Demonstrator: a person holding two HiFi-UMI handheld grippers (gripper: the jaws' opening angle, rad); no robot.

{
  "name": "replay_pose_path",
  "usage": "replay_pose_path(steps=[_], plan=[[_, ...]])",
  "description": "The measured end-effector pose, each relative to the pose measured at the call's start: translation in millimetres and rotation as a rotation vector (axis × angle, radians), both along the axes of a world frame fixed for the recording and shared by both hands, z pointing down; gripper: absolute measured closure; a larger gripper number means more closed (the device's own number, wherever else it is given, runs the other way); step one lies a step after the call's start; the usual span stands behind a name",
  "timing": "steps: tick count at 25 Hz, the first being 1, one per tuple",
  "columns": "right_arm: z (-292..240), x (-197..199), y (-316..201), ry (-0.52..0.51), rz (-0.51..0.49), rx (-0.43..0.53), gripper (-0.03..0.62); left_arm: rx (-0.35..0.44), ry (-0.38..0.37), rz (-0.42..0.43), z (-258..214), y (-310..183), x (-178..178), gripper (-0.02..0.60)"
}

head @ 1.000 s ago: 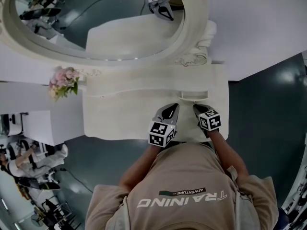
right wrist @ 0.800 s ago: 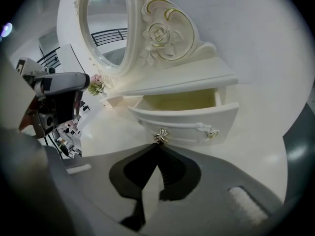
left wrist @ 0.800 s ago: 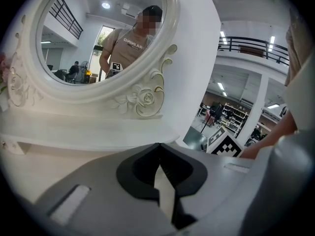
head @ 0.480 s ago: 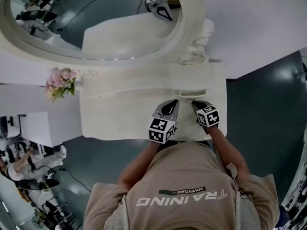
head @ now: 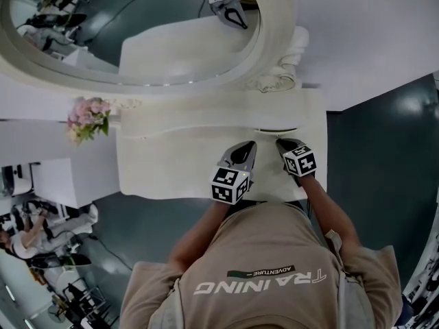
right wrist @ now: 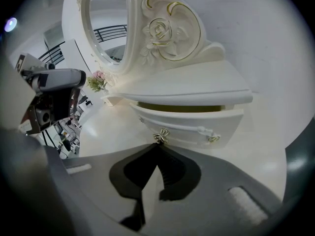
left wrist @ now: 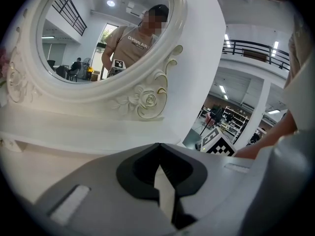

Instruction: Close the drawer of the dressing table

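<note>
The white dressing table (head: 171, 163) carries a small drawer (right wrist: 197, 124) under its raised right shelf (right wrist: 197, 90). The drawer stands out a little, and a dark yellowish gap shows above its front. In the head view the drawer (head: 278, 130) is a thin lip at the shelf edge. My right gripper (right wrist: 158, 145) is shut, its tips right at the drawer's gold handle (right wrist: 161, 135); from above, the right gripper (head: 285, 142) points at the drawer. My left gripper (head: 248, 147) is shut on nothing and hovers over the tabletop just left of the right gripper, facing the mirror frame (left wrist: 142, 95).
A large oval mirror (head: 137, 26) fills the back of the table and reflects the person and a gripper. Pink flowers (head: 88, 117) stand at the table's left end. The white wall (head: 370, 33) is behind, and dark floor (head: 377, 156) lies to the right.
The drawer has slid inward toward the shelf, and my right gripper has followed it forward. The left gripper has barely moved.
</note>
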State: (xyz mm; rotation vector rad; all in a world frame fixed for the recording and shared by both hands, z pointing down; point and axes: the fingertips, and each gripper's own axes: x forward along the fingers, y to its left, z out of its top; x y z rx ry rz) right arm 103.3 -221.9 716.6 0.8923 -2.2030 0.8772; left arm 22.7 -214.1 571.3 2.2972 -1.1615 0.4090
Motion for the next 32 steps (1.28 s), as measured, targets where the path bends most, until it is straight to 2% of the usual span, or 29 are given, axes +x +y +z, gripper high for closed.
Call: replay_pose_path(steps=[12, 22, 32], plan=[[-0.3, -1.9, -16.5, -0.015, 0.025, 0.008, 0.592, -0.002, -0.002, -0.005, -0.7, -1.9, -1.5, 0.563], [-0.6, -0.4, -30.0, -0.030, 0.070, 0.016, 0.592, 0.021, 0.007, -0.057, -12.8, 2.7, -16.0, 0.563], [-6.3, 6.5, -9.0, -0.024, 0.093, 0.060, 0.592, 0.045, 0.014, -0.066, -17.6, 16.9, -25.6, 0.563]])
